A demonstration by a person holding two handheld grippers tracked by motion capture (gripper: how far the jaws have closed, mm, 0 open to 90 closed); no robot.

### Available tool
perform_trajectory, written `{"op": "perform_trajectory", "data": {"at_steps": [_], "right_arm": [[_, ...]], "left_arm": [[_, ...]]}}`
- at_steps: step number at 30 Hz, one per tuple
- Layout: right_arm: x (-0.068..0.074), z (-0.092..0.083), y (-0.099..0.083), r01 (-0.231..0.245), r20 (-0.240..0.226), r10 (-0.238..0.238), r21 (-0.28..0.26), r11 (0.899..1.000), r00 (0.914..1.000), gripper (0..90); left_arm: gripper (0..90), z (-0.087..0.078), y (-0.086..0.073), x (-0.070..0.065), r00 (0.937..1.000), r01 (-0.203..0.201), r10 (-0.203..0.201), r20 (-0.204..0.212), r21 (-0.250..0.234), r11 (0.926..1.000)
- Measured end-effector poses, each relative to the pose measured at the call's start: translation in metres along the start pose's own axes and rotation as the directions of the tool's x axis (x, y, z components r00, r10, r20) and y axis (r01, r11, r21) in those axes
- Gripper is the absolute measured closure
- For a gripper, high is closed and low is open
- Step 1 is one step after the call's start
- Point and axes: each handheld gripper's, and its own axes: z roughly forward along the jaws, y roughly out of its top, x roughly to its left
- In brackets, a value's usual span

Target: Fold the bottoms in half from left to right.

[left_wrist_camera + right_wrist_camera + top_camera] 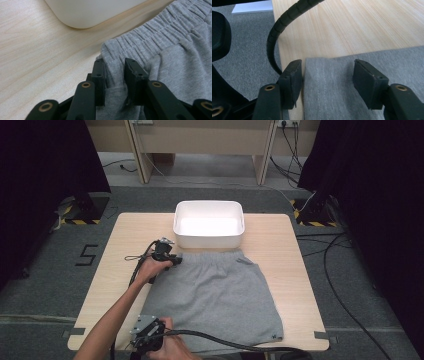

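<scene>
Grey shorts (215,295) are lying spread flat across the lower centre of the high view, their gathered elastic waistband pointing toward the top of the frame and their hemmed leg ends reaching the bottom. The soft jersey fabric is showing light creases below the waistband. In the left gripper view, the waistband's corner (117,57) is bunching up at centre frame, its ribbed gathers running to the upper right. In the right gripper view, a stitched hem corner (324,80) is lying flat at lower centre.

Right gripper (328,82) straddles the grey shorts' (342,85) hemmed corner, jaws apart.
</scene>
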Motion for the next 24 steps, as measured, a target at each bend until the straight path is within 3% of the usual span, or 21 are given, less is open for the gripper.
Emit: {"op": "perform_trajectory", "data": {"at_steps": [3,12,17,24], "right_arm": [[-0.001,-0.001,0.001,0.003,0.003,-0.003,0.003,1.000,1.0000,48.7],[-0.007,-0.003,0.001,0.012,-0.025,-0.012,0.005,1.000,0.9996,77.4],[-0.008,-0.004,-0.001,0.014,-0.036,-0.014,0.001,1.000,0.9992,84.7],[-0.012,-0.006,-0.002,-0.009,-0.082,0.008,-0.012,1.000,0.9966,86.4]], "left_arm": [[69.9,0.000,0.000,0.000,1.0000,0.000,0.000,0.000,0.001,1.0000],[69.9,0.000,0.000,0.000,1.0000,0.000,0.000,0.000,0.001,1.0000],[70.2,-0.001,0.000,0.000,1.0000,-0.002,0.002,0.003,0.005,1.0000],[70.8,-0.001,0.000,0.001,1.0000,0.005,-0.005,0.007,0.006,1.0000]]}}
